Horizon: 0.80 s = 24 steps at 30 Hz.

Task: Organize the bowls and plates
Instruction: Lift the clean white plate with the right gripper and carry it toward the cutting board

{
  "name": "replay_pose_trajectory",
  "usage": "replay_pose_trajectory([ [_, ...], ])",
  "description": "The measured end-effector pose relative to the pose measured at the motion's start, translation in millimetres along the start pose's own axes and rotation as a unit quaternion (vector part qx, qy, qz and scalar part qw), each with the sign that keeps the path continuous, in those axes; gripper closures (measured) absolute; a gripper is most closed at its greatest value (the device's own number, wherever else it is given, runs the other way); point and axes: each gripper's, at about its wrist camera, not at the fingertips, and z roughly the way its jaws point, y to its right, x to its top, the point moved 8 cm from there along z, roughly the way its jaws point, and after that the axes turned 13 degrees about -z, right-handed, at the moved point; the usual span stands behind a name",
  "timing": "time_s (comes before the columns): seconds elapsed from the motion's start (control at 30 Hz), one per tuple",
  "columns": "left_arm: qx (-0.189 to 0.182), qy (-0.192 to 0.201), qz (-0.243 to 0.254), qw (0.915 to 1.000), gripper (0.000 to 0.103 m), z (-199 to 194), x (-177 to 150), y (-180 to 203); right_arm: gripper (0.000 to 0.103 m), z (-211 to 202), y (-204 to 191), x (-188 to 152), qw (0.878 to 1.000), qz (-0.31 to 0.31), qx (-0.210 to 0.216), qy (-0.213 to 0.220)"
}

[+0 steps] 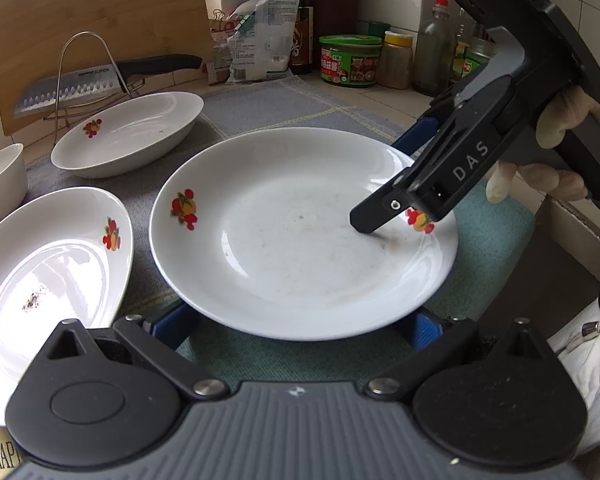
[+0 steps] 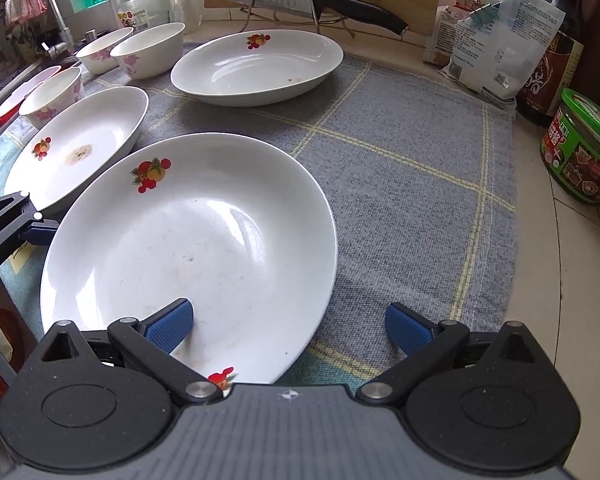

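Three white plates with fruit prints lie on a grey-blue cloth. The nearest plate [image 1: 300, 240] [image 2: 196, 248] sits in the middle. My left gripper [image 1: 300, 326] is open, its blue pads [image 1: 172, 326] low at the plate's near rim, partly hidden under it. My right gripper [image 2: 288, 326] [image 1: 384, 200] is open: its left pad [image 2: 168, 328] rests inside the plate, its right pad outside over the cloth. A second plate [image 1: 40, 280] [image 2: 76, 148] lies left, a third [image 1: 132, 132] [image 2: 256, 68] behind. Three flowered bowls [image 2: 148, 52] stand far left.
A knife [image 1: 88, 88] [image 2: 300, 0] on a wire rack leans against a wooden board [image 1: 100, 12]. Bags [image 1: 260, 40], bottles and a green jar [image 1: 350, 60] [image 2: 580, 152] line the back. A sink and tap [image 2: 56, 20] lie at the left.
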Motion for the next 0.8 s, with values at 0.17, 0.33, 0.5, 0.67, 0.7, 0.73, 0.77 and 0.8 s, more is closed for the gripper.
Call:
replay_pose_trajectory([
  [0.17, 0.002, -0.002, -0.001, 1.0000, 0.000, 0.9, 1.0, 0.1, 0.000, -1.3, 4.1, 4.4, 0.999, -0.008, 0.046, 0.002],
  [0.33, 0.003, -0.008, 0.001, 1.0000, 0.000, 1.5, 0.9, -0.1, 0.000, 1.7, 7.0, 17.4, 0.995, -0.015, 0.094, 0.012],
  [0.5, 0.002, -0.006, 0.001, 1.0000, 0.000, 1.6, 0.6, -0.5, 0.000, 8.7, 5.9, 29.8, 0.991, -0.031, 0.132, 0.012],
  [0.67, 0.002, -0.007, 0.002, 1.0000, 0.000, 1.5, 0.6, -0.1, 0.000, 14.9, 2.5, 38.7, 0.985, -0.040, 0.166, 0.010],
  [0.7, 0.003, -0.007, 0.001, 1.0000, 0.000, 1.4, 0.7, -0.3, 0.000, 15.3, 2.4, 39.9, 0.984, -0.041, 0.172, 0.011],
  [0.73, 0.003, -0.008, 0.002, 1.0000, 0.000, 1.3, 0.8, -0.3, 0.000, 15.7, 1.7, 40.9, 0.983, -0.043, 0.177, 0.011],
  [0.77, 0.002, -0.009, 0.003, 1.0000, 0.000, 1.3, 1.1, -0.2, 0.000, 16.0, 1.4, 42.4, 0.982, -0.044, 0.183, 0.012],
  [0.8, 0.001, -0.009, 0.004, 0.9999, 0.000, 1.4, 1.4, -0.3, 0.000, 16.2, 1.7, 43.3, 0.981, -0.044, 0.186, 0.012],
])
